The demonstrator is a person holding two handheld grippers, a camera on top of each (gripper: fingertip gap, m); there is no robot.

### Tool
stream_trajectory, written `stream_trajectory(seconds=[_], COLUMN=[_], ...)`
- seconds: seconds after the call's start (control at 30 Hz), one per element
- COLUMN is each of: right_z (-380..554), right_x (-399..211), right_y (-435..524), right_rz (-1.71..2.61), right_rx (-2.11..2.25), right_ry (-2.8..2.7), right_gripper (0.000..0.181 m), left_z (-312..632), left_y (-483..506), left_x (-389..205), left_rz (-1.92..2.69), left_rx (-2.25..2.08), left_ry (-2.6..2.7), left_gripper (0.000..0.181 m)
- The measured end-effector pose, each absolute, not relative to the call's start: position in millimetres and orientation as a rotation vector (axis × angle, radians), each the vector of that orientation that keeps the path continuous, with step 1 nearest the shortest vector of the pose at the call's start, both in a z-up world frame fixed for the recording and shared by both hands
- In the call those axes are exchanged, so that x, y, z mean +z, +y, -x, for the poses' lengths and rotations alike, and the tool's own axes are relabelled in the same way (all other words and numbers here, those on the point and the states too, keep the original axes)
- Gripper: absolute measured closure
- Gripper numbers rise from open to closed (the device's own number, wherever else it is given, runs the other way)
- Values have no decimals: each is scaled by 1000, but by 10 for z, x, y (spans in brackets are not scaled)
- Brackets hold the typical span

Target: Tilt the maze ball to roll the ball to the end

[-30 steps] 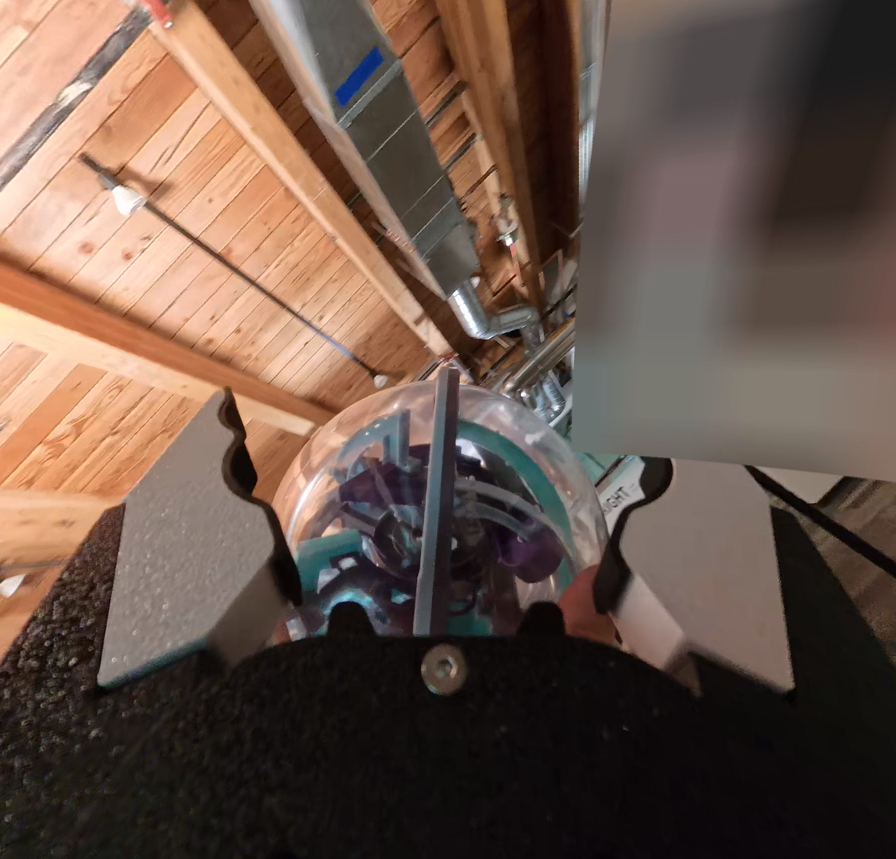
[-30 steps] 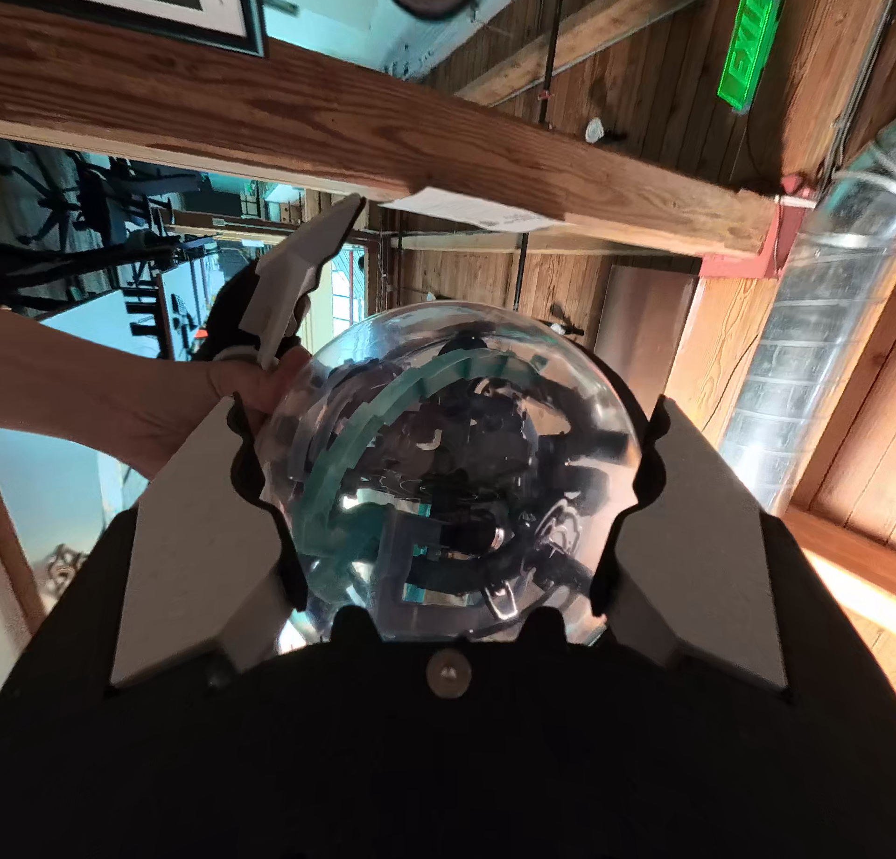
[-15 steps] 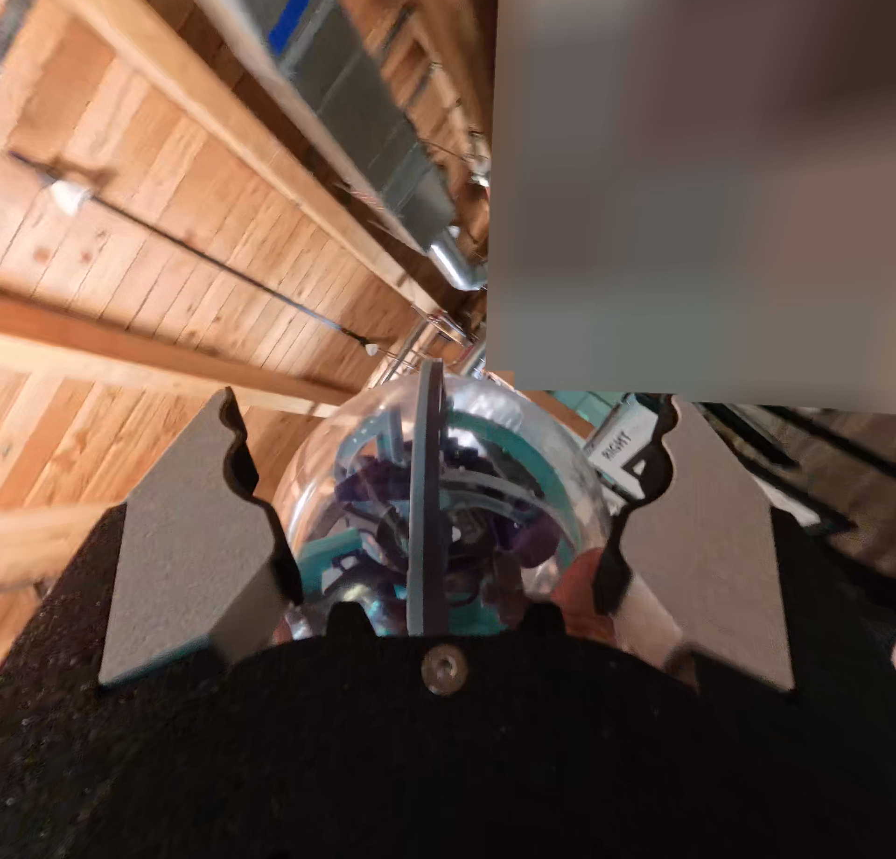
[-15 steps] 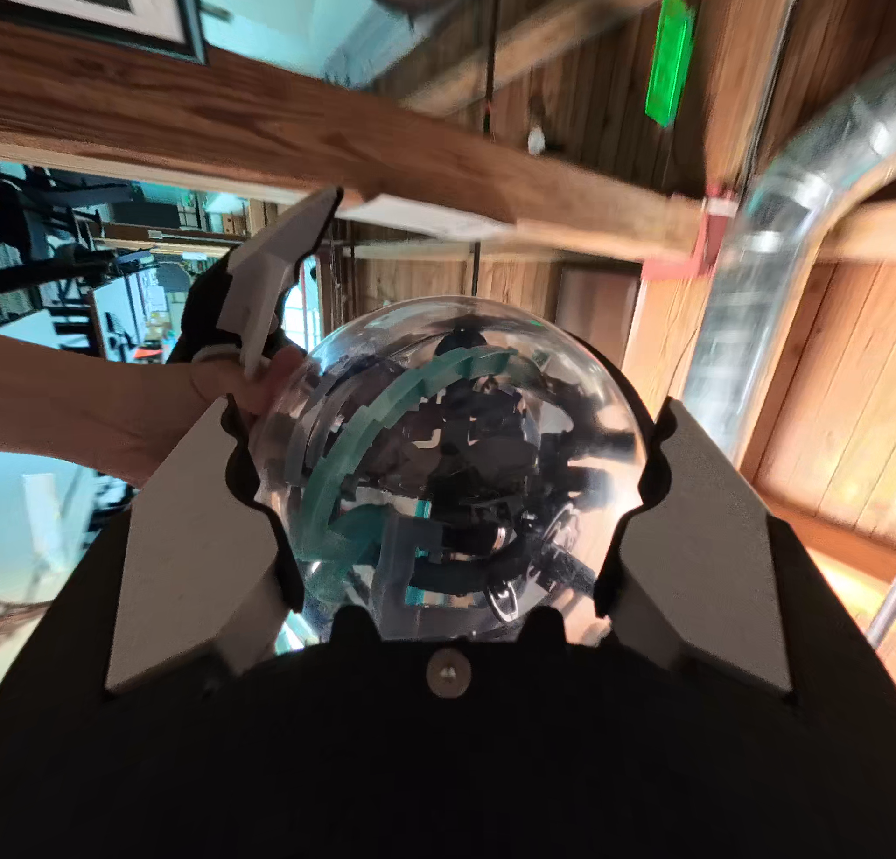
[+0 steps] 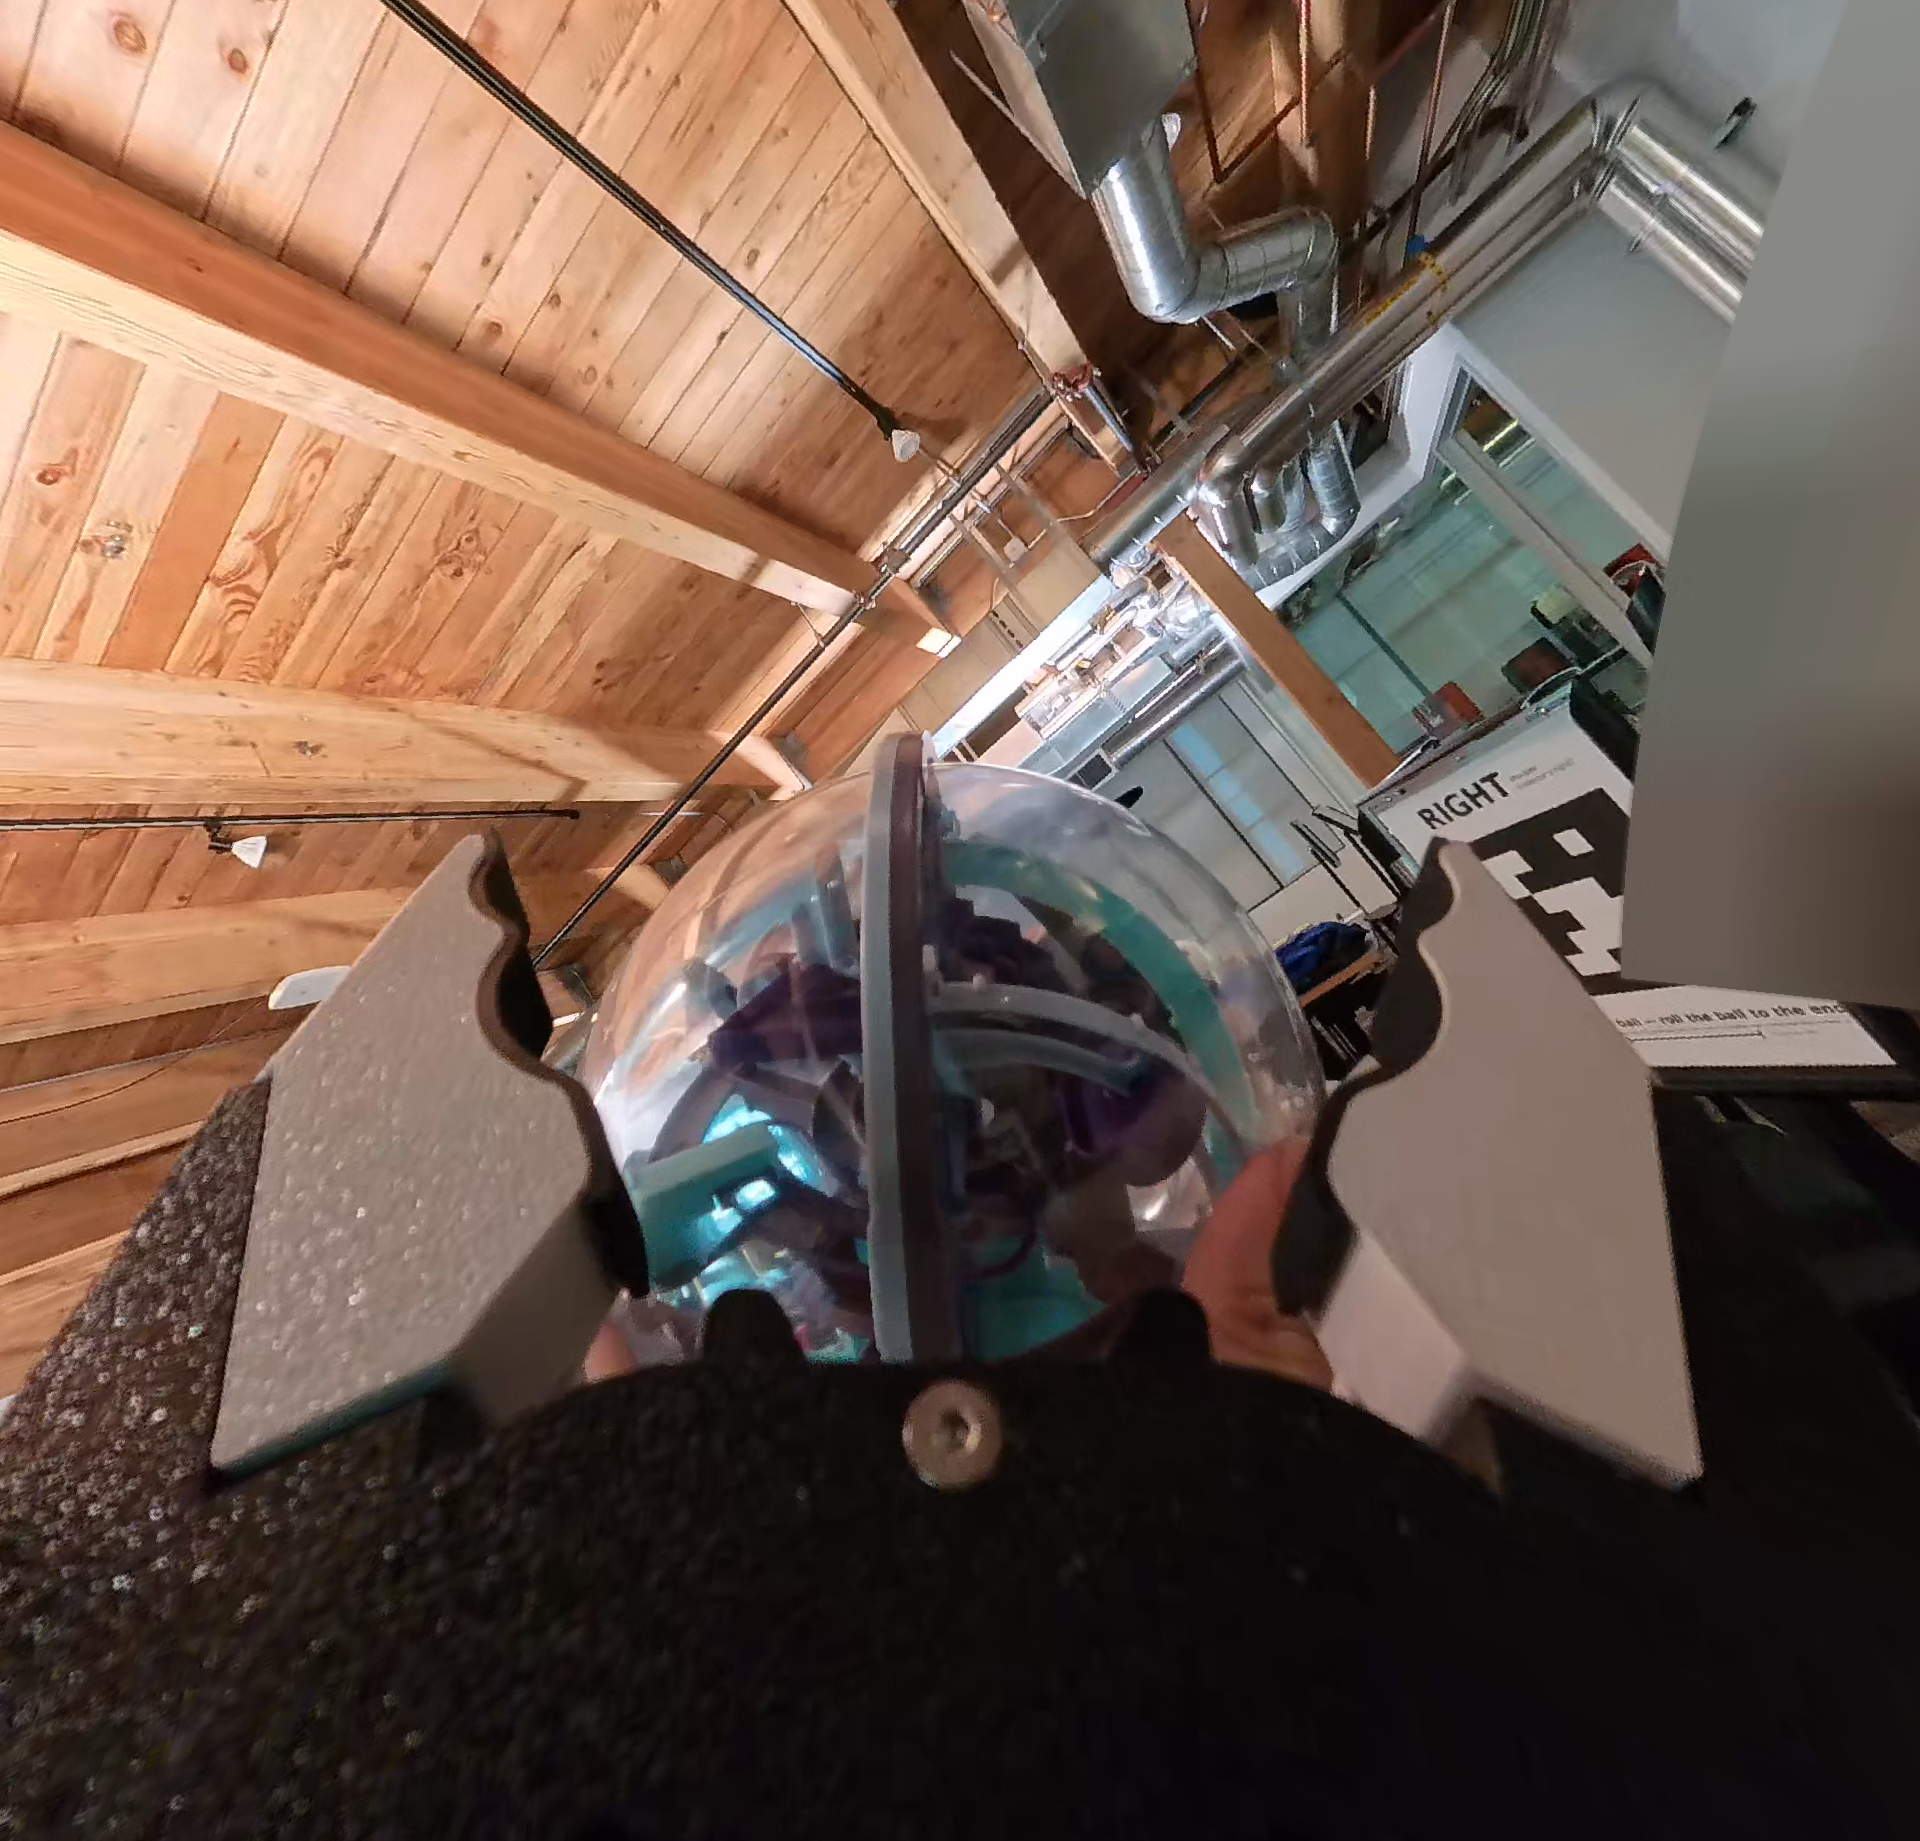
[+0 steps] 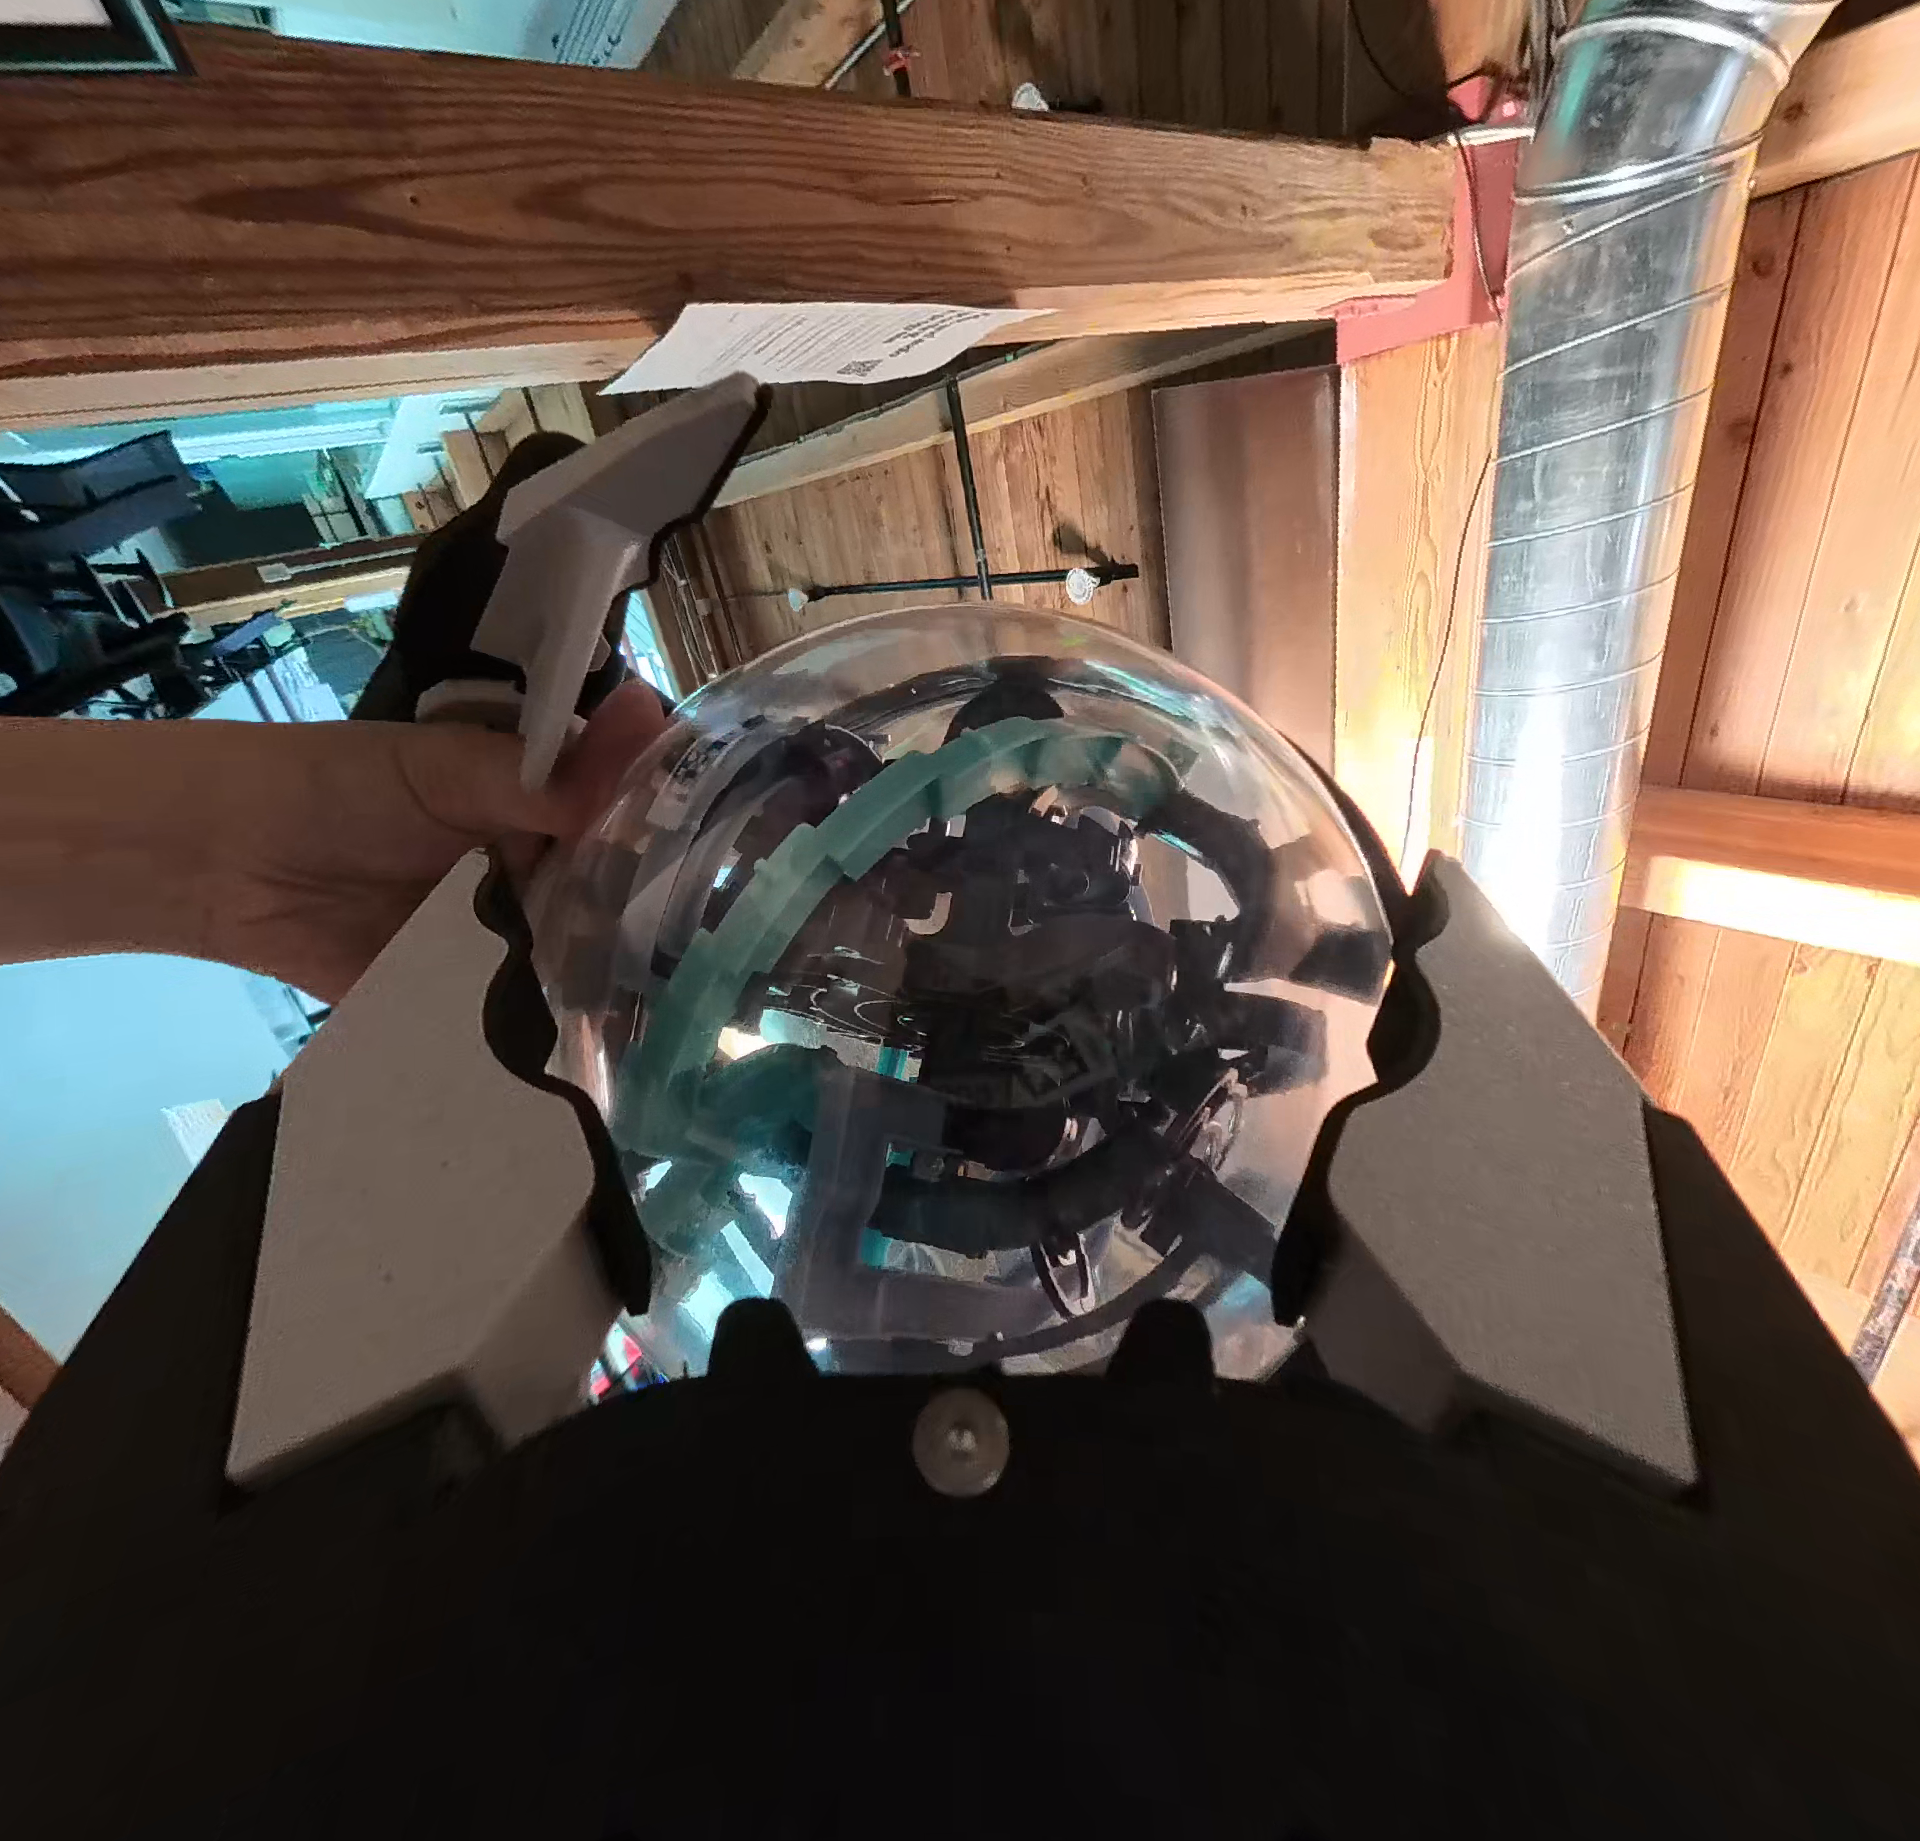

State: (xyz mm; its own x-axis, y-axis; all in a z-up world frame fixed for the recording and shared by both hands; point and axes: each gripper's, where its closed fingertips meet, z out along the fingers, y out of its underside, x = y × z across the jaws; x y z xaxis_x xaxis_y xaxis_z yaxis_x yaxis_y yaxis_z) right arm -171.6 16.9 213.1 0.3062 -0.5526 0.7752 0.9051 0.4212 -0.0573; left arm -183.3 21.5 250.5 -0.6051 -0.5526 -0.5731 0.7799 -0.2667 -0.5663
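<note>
Maze ball (image 6: 966,1002): clear plastic sphere, held aloft between both sets of jaws. Grey seam band (image 5: 883,1064) runs round it, seen edge-on between the left jaws. Inside: teal stepped track (image 6: 831,846), grey curved rails, purple and black pieces. Left gripper (image 5: 956,1095): jaws closed against the sphere's sides. Right gripper (image 6: 961,1095): jaws likewise clamped on it. Rolling ball: cannot tell.

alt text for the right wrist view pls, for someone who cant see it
A clear maze ball with teal and dark tracks inside sits clamped between the right gripper's two grey fingers, seen from below. A person's hand and the left gripper's finger touch its upper left, with a wooden beam and a silver duct overhead.
</note>
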Motion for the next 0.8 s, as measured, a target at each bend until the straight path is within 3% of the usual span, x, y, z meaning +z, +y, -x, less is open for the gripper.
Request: stream_trajectory(seconds=[0.5, 0.8], right_z=[1635, 2188], right_x=[2001, 2077], right_y=[-5, -198], right_rz=[396, 251], right_rx=[-906, -1133], right_ry=[-563, -743], right_gripper=[24, 24], left_z=[1658, 2366], left_y=[-21, -185], left_x=[2485, 2519], left_rz=[-243, -691], left_rx=[-1763, -1738], left_ry=[1349, 1159], left_gripper=[24, 24])
